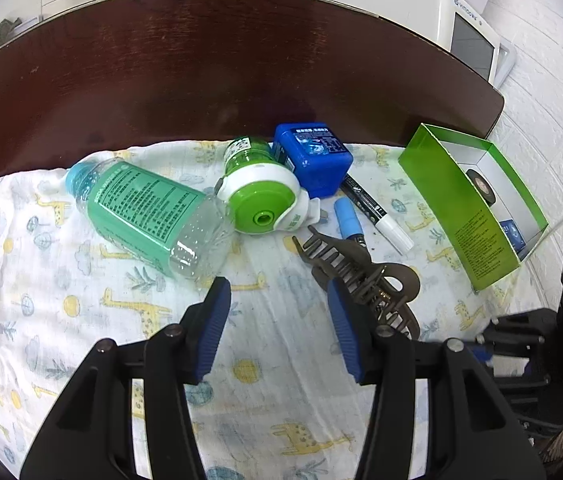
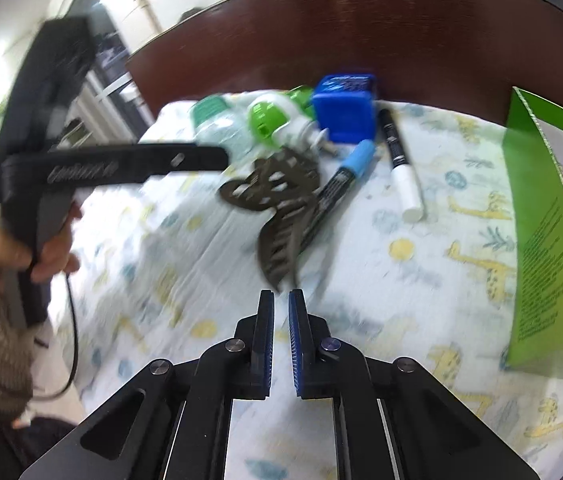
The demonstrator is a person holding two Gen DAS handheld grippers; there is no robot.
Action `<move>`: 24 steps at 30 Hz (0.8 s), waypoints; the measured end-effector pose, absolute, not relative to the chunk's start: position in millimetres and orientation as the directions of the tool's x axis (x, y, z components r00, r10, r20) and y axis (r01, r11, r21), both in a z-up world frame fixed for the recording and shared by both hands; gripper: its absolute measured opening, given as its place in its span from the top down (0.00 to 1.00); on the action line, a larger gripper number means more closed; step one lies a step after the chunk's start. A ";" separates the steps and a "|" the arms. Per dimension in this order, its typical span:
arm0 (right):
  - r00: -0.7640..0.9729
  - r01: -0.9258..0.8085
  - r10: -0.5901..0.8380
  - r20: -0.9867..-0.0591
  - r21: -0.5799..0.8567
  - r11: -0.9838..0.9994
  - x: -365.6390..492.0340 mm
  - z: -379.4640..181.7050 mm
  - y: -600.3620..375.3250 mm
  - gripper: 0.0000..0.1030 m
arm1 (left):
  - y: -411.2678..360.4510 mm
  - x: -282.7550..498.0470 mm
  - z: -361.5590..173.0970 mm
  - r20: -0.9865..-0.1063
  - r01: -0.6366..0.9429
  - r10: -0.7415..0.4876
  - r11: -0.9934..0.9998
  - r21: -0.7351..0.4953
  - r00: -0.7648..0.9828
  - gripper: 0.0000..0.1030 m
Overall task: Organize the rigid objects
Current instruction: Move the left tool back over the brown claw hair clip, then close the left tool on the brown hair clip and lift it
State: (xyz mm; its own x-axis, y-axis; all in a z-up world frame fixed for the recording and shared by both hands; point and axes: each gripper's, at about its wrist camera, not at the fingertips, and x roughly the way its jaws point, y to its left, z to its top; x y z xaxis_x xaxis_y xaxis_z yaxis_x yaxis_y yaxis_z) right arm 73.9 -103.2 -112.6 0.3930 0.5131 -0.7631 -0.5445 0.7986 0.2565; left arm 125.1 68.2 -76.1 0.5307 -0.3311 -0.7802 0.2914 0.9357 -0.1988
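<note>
A brown hair claw (image 1: 361, 276) lies on the giraffe-print cloth (image 1: 81, 320), just right of my left gripper (image 1: 277, 286). That gripper is open with only cloth between its fingers. Behind it lie a clear bottle with a green label (image 1: 145, 216), a green and white plug-in device (image 1: 261, 200), a blue box (image 1: 313, 156), a white-capped marker (image 1: 377, 212) and a blue-capped marker (image 1: 347, 220). In the blurred right wrist view my right gripper (image 2: 281, 294) is shut and empty, its tips just short of the hair claw (image 2: 277, 208).
An open green carton (image 1: 473, 208) stands at the right with a roll of black tape (image 1: 481, 188) inside. The cloth covers part of a dark brown table (image 1: 201, 80). A white appliance (image 1: 421, 12) sits beyond it. A hand (image 2: 41, 256) grips a black handle at the left.
</note>
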 end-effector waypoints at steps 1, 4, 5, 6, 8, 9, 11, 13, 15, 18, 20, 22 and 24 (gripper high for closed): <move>0.385 -0.562 0.515 -0.766 0.248 0.789 67.9 -113.4 -103.9 0.91 | 68.2 124.7 -75.8 -0.781 0.291 -0.330 0.936 -0.198 0.530 0.52; 0.397 -0.546 0.500 -0.770 0.240 0.803 56.3 -115.4 -116.9 0.91 | 65.6 127.0 -72.6 -0.778 0.292 -0.332 0.935 -0.199 0.533 0.52; 0.412 -0.525 0.498 -0.763 0.247 0.814 55.9 -114.4 -121.8 0.91 | 63.9 127.6 -70.6 -0.773 0.296 -0.343 0.932 -0.209 0.533 0.52; 0.430 -0.497 0.501 -0.751 0.266 0.826 57.6 -112.7 -127.4 0.91 | 60.8 128.7 -67.6 -0.765 0.303 -0.362 0.926 -0.226 0.532 0.52; 0.444 -0.450 0.509 -0.738 0.308 0.838 62.6 -111.3 -132.7 0.91 | 50.9 131.3 -62.4 -0.751 0.326 -0.398 0.911 -0.254 0.527 0.50; 0.449 -0.436 0.507 -0.736 0.315 0.843 65.1 -111.4 -131.6 0.91 | 43.8 132.1 -60.3 -0.747 0.343 -0.411 0.903 -0.257 0.522 0.50; 0.449 -0.411 0.502 -0.739 0.328 0.851 70.5 -113.9 -129.8 0.91 | 29.2 134.5 -59.5 -0.746 0.375 -0.429 0.891 -0.257 0.509 0.50; 0.439 -0.394 0.501 -0.746 0.341 0.853 74.1 -117.9 -127.1 0.91 | 16.0 135.9 -63.2 -0.760 0.395 -0.432 0.884 -0.250 0.486 0.51; 0.435 -0.388 0.505 -0.745 0.351 0.852 74.7 -119.8 -125.0 0.91 | 7.7 134.4 -69.8 -0.786 0.401 -0.402 0.890 -0.216 0.469 0.52; 0.434 -0.390 0.511 -0.742 0.357 0.849 73.3 -119.5 -124.2 0.91 | 7.9 126.2 -77.9 -0.805 0.404 -0.372 0.896 -0.182 0.463 0.57; 0.435 -0.385 0.509 -0.743 0.357 0.851 75.4 -120.4 -124.3 0.91 | 16.8 122.6 -83.5 -0.811 0.384 -0.368 0.903 -0.194 0.455 0.58; 0.436 -0.375 0.509 -0.742 0.365 0.852 77.6 -121.2 -124.7 0.91 | 28.6 118.8 -90.4 -0.820 0.351 -0.353 0.915 -0.201 0.450 0.58; 0.438 -0.363 0.508 -0.742 0.371 0.855 78.9 -121.8 -124.8 0.91 | 40.2 112.6 -98.2 -0.831 0.321 -0.336 0.925 -0.203 0.443 0.58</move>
